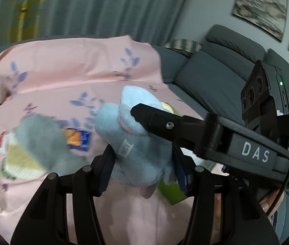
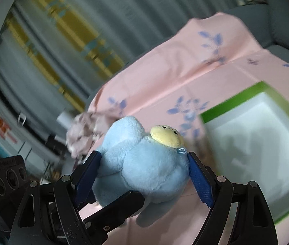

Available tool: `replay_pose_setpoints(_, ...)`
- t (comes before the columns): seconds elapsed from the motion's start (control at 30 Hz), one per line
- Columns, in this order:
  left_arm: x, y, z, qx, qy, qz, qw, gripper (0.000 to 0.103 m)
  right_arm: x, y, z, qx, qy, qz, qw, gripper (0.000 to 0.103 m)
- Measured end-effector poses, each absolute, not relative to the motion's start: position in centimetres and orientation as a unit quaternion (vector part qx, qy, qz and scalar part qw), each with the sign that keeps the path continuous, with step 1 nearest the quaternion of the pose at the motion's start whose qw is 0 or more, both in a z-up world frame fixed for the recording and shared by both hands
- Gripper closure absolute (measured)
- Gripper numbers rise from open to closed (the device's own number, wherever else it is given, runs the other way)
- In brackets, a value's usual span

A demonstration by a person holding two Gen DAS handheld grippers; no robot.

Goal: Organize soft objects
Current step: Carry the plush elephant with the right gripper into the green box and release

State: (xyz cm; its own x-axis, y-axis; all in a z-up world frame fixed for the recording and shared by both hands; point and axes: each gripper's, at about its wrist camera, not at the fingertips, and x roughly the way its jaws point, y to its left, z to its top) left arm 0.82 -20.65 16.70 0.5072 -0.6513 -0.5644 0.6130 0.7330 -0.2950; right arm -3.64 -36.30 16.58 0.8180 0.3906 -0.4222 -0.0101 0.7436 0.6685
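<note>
Your left gripper (image 1: 142,163) has its jaws about half closed on the blue plush (image 1: 136,143), the ribbed pads pressing into its lower body from both sides. Your right gripper (image 2: 144,175) stands much wider, and its blue pads sit against the plush's (image 2: 144,169) flanks, so both grippers hold the same toy at once. In the left wrist view one black finger of the right gripper (image 1: 154,120) crosses over the plush's top. The plush is lifted off the pink sheet (image 1: 62,65), its yellow face (image 2: 166,135) turned up and away in the right wrist view and a white label (image 1: 126,148) showing on its side in the left one. A green-rimmed box (image 2: 267,87) with a white inside lies on the sheet just to the right of the toy. To the left on the sheet sit a grey plush (image 1: 40,140), a small orange and blue packet (image 1: 77,138) and a crumpled pale cloth (image 2: 85,130). Much of the background is blurred.
</note>
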Motion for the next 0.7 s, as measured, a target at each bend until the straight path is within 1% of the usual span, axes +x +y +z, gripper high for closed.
replay_pose_setpoints(0.17, 0.8, -25.7, 16.0, -0.009, 0.35, -0.407, 0.843, 0.051, -5.0, -41.2, 15.1, 0.38, 0.271, 0.051, 0.883, 0.018)
replay_pose_setpoints(0.33, 0.9, -29.9, 14.3, 0.007, 0.379, -0.434, 0.817, 0.051, -5.6, -44.8, 12.6, 0.417, 0.286, 0.004, 0.863, 0.018)
replay_pose_setpoints(0.57, 1.6, -33.2, 11.7, 0.015, 0.413, -0.448, 0.793, 0.051, -5.7, -47.7, 9.1, 0.455, 0.309, -0.032, 0.835, 0.018)
replay_pose_setpoints(0.7, 1.8, -34.2, 10.5, 0.009, 0.433, -0.45, 0.781, 0.05, -5.6, -48.5, 7.8, 0.459, 0.327, -0.054, 0.824, 0.018)
